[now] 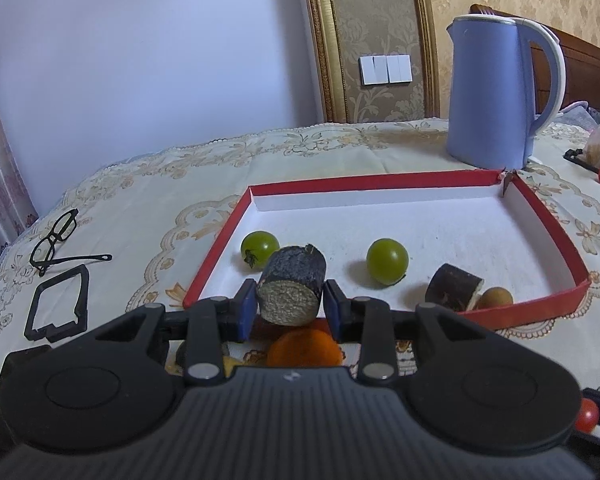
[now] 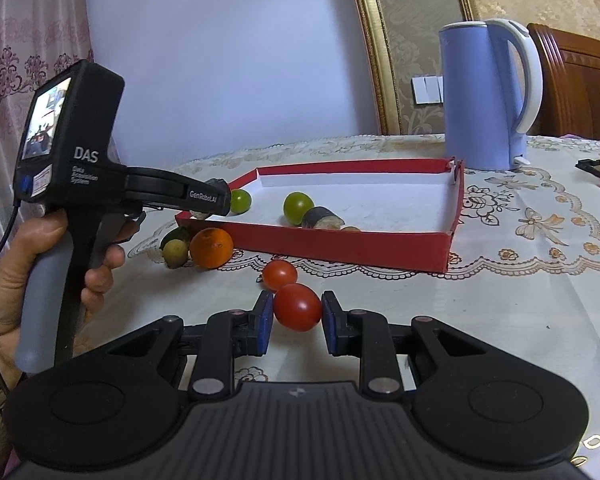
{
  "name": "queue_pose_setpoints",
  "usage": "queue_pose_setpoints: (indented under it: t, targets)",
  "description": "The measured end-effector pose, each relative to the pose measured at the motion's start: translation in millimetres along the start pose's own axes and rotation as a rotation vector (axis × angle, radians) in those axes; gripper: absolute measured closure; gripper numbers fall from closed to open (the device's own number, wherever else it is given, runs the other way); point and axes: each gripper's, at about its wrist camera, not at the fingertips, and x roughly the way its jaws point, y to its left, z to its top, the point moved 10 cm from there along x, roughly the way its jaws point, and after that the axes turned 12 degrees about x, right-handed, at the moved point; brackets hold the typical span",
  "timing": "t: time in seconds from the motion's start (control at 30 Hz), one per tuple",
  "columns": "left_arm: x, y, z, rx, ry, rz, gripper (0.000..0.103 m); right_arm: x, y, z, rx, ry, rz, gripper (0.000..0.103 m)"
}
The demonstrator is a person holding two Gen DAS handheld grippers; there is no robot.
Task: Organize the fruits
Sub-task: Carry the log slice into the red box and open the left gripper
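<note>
Dark cut chunk (image 1: 292,292): clamped between left gripper (image 1: 291,310) pads, over red tray's (image 1: 540,216) near rim.
Red tomato (image 2: 298,307): pinched in right gripper (image 2: 296,322).
Surface: floral tablecloth (image 1: 140,200); blue kettle (image 1: 496,92) beyond tray.
Room: lilac wall (image 1: 160,48).

Dark cane chunk (image 1: 292,286) claw-held (image 1: 291,312) over tray edge (image 1: 216,258)

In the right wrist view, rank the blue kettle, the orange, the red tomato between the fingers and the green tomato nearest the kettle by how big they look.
1. Blue kettle, clearly largest.
2. Red tomato and orange look about alike; the tomato sits much nearer the camera, so I won't rank them.
3. Green tomato, smallest, but also farther away.
</note>
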Motion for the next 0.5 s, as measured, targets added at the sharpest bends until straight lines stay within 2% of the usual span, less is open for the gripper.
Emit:
queue_pose_setpoints:
  t: [0.5]
  targets:
    - [24.6, -8.8, 6.3, 0.003, 0.037, 0.012, 0.071, -6.5, -7.7, 2.4, 0.014, -0.012, -0.007, 0.078]
